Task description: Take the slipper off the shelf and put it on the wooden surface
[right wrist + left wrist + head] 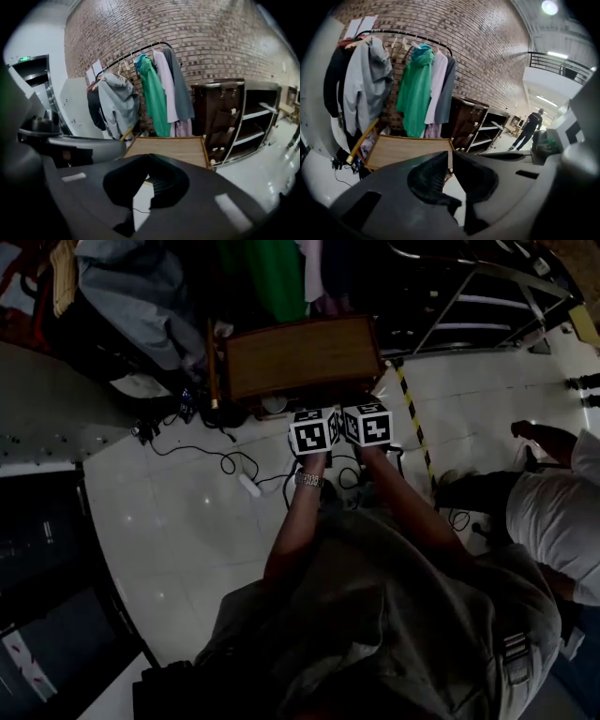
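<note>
I see no slipper in any view. The wooden surface is a low tabletop just ahead of both grippers, and it also shows beyond the jaws as a tan board. My left gripper and right gripper are held side by side just short of its near edge. In the left gripper view the left gripper has its jaw tips touching, with nothing between them. The right gripper is shut and empty too. The metal shelf stands to the right of the wooden surface.
A clothes rack with a grey hoodie and a green garment stands behind the wooden surface against a brick wall. A dark cabinet stands beside the shelf. Cables lie on the white floor. A person in a white shirt is at my right.
</note>
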Tool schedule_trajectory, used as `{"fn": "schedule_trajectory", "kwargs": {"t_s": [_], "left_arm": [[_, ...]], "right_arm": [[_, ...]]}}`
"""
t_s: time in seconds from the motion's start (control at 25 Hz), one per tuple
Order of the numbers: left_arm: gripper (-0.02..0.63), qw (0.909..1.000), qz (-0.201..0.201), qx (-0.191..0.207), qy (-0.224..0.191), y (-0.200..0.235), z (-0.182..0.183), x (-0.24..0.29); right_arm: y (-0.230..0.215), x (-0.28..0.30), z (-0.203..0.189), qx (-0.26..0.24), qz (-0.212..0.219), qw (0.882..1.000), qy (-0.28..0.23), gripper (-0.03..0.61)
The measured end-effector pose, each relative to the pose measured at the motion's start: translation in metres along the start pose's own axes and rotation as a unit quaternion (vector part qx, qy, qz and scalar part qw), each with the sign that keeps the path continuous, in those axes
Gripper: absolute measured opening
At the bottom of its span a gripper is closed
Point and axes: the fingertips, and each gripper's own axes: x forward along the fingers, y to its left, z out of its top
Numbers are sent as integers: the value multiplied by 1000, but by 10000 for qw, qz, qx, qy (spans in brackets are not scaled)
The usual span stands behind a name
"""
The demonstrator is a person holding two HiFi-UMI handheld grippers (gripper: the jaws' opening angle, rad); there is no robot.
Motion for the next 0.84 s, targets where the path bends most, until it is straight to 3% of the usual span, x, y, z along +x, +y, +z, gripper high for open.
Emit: {"fn": "schedule_trajectory", "kwargs": {"t_s": [0.28,0.56,0.84], "left_arm": [[20,9952,-643,718,191,-109,6,30],[66,9891,-759,1262,56,-163,32,45],[71,9847,-925,1474,65,-196,30,50]], "right_arm": [[-90,-69,15,429,-662,9963,-332,0],[-142,-118,32,580,-1179,9890,-683,0],[-159,-135,26,772,-1222,9864,-787,0]]}}
